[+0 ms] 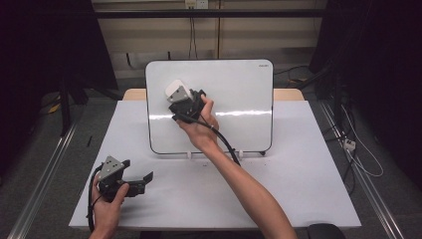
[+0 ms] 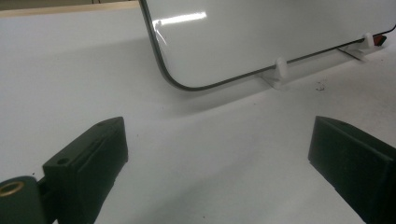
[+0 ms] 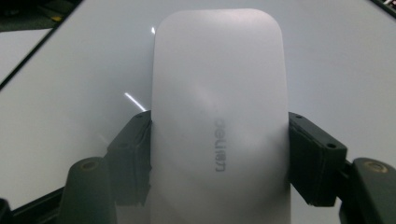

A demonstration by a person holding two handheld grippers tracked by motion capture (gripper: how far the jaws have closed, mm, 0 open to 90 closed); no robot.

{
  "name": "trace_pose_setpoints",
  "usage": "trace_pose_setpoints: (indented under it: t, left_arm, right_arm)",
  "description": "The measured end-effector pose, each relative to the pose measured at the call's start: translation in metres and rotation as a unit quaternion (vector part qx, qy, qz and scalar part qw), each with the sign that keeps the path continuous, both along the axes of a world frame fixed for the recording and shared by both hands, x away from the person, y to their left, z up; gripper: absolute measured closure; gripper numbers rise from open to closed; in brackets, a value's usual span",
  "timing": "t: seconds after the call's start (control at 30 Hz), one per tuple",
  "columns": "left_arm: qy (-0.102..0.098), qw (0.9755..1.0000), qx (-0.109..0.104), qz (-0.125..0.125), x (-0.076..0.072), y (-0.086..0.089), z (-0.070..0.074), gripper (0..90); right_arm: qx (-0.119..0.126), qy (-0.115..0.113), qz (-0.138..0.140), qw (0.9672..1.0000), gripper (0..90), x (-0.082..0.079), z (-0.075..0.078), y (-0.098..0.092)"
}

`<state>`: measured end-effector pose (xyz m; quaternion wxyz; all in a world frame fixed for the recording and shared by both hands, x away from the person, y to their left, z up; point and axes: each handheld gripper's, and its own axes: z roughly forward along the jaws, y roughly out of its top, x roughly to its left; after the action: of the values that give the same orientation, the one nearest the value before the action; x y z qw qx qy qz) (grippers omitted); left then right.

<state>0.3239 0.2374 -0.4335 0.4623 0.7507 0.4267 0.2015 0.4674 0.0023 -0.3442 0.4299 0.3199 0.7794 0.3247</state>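
The right gripper (image 3: 219, 154) clamped its jaws on the white eraser (image 3: 218, 107), pressing it flat against the whiteboard (image 1: 239, 99) for wiping, while the left gripper (image 2: 219, 163), jaws wide, idled before the board.

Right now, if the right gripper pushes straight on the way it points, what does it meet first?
The whiteboard. The right gripper is clamped on a white eraser, whose front end would likely reach the board face first; the remaining gap is unclear.
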Motion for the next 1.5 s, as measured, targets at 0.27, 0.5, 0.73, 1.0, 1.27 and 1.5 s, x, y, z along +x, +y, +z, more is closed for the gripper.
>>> trace_pose_setpoints:
  t: [0.27, 0.5, 0.73, 1.0, 1.27, 1.5]
  left_arm:
    - [0.0, 1.0, -0.003, 0.002, 0.0, 0.001, -0.002, 4.8]
    - [0.004, 1.0, -0.005, 0.003, 0.0, 0.003, -0.002, 4.8]
    - [0.003, 1.0, -0.003, 0.004, -0.001, 0.002, -0.001, 4.8]
    - [-0.002, 1.0, 0.002, 0.004, -0.001, 0.0, 0.0, 4.8]
    - [0.001, 1.0, -0.001, 0.006, 0.001, 0.002, -0.002, 4.8]
    - [-0.001, 1.0, -0.003, 0.004, 0.001, 0.0, -0.001, 4.8]
  right_arm:
    - [0.002, 0.005, 0.001, 1.0, 31.4, 0.003, 0.002, 0.005]
    - [0.041, 0.003, -0.034, 0.9986, 31.4, 0.016, 0.02, -0.014]
    - [0.073, -0.003, -0.078, 0.9943, 31.5, 0.02, 0.031, -0.058]
    - [0.118, 0.007, -0.046, 0.992, 31.6, 0.012, 0.029, -0.08]
    - [0.117, -0.023, -0.015, 0.9927, 31.5, -0.01, 0.032, -0.09]
    - [0.117, -0.005, -0.019, 0.9929, 31.5, -0.028, 0.014, -0.122]
